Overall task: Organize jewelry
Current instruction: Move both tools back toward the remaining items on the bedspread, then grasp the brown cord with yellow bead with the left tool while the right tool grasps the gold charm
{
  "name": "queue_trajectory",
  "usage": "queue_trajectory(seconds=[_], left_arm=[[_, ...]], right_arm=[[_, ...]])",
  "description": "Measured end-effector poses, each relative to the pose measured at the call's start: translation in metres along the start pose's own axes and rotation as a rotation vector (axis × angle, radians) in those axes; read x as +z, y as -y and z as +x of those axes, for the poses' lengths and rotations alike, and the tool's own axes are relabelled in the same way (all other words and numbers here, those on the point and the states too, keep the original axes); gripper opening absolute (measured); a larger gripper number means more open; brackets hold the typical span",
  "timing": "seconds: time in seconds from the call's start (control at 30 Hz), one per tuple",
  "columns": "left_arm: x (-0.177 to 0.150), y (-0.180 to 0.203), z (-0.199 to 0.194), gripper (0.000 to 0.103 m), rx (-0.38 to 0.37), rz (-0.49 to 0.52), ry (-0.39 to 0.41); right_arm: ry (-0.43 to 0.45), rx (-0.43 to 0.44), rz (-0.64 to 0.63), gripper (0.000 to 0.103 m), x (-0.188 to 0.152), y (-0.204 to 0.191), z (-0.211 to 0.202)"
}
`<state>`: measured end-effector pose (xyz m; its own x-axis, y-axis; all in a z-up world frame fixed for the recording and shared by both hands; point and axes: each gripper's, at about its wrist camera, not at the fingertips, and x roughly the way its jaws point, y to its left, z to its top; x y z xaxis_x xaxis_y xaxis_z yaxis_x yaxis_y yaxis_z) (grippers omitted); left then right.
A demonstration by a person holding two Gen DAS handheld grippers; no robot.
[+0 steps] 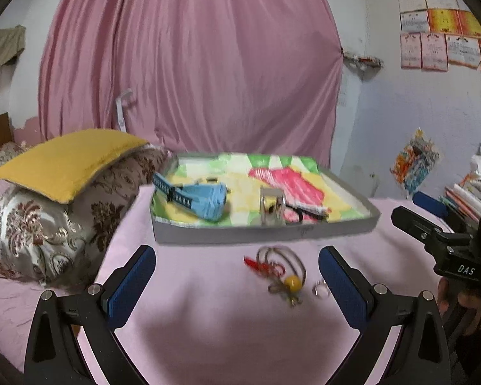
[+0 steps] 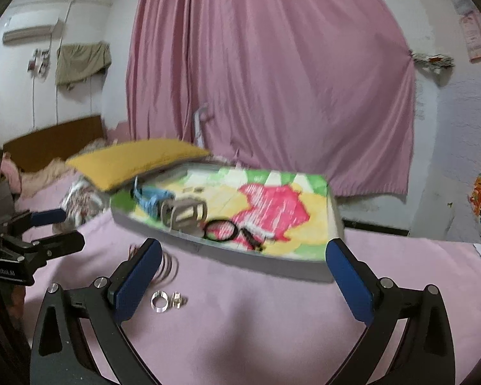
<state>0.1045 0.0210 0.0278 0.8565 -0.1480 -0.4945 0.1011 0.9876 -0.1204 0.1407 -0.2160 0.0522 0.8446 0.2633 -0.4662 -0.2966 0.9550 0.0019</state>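
A shallow grey tray (image 1: 263,234) with a colourful lining sits on the pink bedsheet; it also shows in the right wrist view (image 2: 272,264). In it lie a blue band (image 1: 205,200), a clear bangle (image 1: 272,208) and a black cord (image 2: 223,226). In front of the tray lie a tangle of bangles with a red tassel and yellow bead (image 1: 283,271) and a silver ring (image 2: 159,301) beside a small clear piece (image 2: 178,300). My left gripper (image 1: 237,271) is open and empty just short of the tangle. My right gripper (image 2: 243,268) is open and empty, facing the tray.
A yellow cushion (image 1: 70,160) on a floral pillow (image 1: 48,231) lies left of the tray. A pink curtain (image 1: 192,64) hangs behind. Books (image 1: 465,199) are stacked at the right. The right gripper's body (image 1: 445,243) shows at the right edge of the left wrist view.
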Motion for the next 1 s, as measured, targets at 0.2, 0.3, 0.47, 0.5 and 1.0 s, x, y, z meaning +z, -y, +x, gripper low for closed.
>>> queue_trajectory(seconds=[0.2,0.3,0.47,0.5,1.0], left_arm=[[-0.009,-0.001,0.013,0.102,-0.051,0.004,-0.115],[-0.012,0.001,0.020,0.092,-0.079,0.010,-0.156],[-0.018,0.007,0.030,0.078,-0.120,0.007,-0.215],[-0.018,0.007,0.032,0.076,-0.126,0.007,-0.223],[-0.018,0.019,0.062,0.051,-0.189,-0.030,-0.329]], right_arm=[[-0.113,0.040,-0.039,0.100,-0.005,-0.003,0.013],[-0.163,0.067,-0.062,0.092,-0.007,-0.005,0.020],[-0.237,0.117,-0.087,0.069,-0.013,-0.010,0.031],[-0.248,0.126,-0.092,0.066,-0.013,-0.011,0.034],[-0.409,0.239,-0.131,0.035,-0.020,-0.022,0.065]])
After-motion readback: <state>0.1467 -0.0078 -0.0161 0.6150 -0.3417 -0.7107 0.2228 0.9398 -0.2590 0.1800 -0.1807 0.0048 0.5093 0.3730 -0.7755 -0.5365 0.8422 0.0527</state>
